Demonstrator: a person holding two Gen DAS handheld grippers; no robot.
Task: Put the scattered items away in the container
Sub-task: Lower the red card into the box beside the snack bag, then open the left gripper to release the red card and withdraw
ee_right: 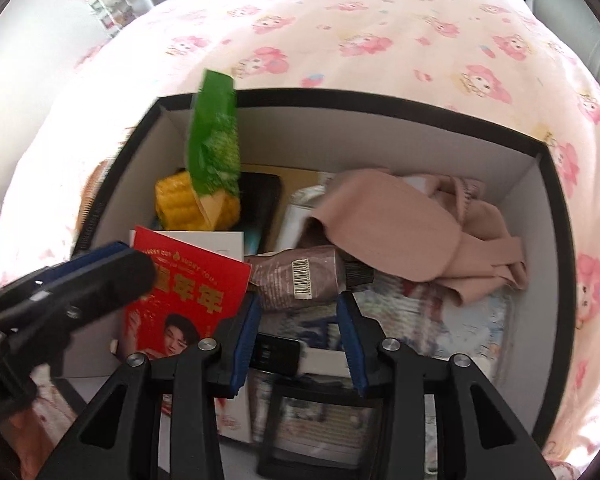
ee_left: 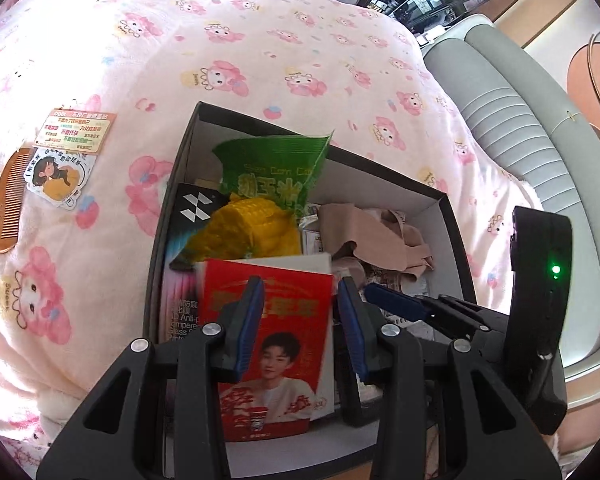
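A black box with white inner walls (ee_left: 432, 200) (ee_right: 380, 100) sits on the pink patterned blanket and holds several items. My left gripper (ee_left: 300, 300) is open over the box's near left part, above a red printed card (ee_left: 276, 344) (ee_right: 180, 296). My right gripper (ee_right: 298, 312) is open inside the box, its fingers either side of a brown tube (ee_right: 300, 280) lying there; contact is unclear. A corn snack bag (ee_left: 268, 200) (ee_right: 212, 152) and a beige cloth (ee_left: 376, 240) (ee_right: 412, 232) lie in the box. A brown comb (ee_left: 6, 204) and sticker cards (ee_left: 66, 152) lie on the blanket, left.
The pink blanket (ee_left: 260, 60) covers the bed all around the box. A grey padded bed edge (ee_left: 520, 120) runs along the right. The right gripper's body (ee_left: 540, 312) sits just right of the left one, and the left gripper's finger (ee_right: 80, 280) crosses the right wrist view.
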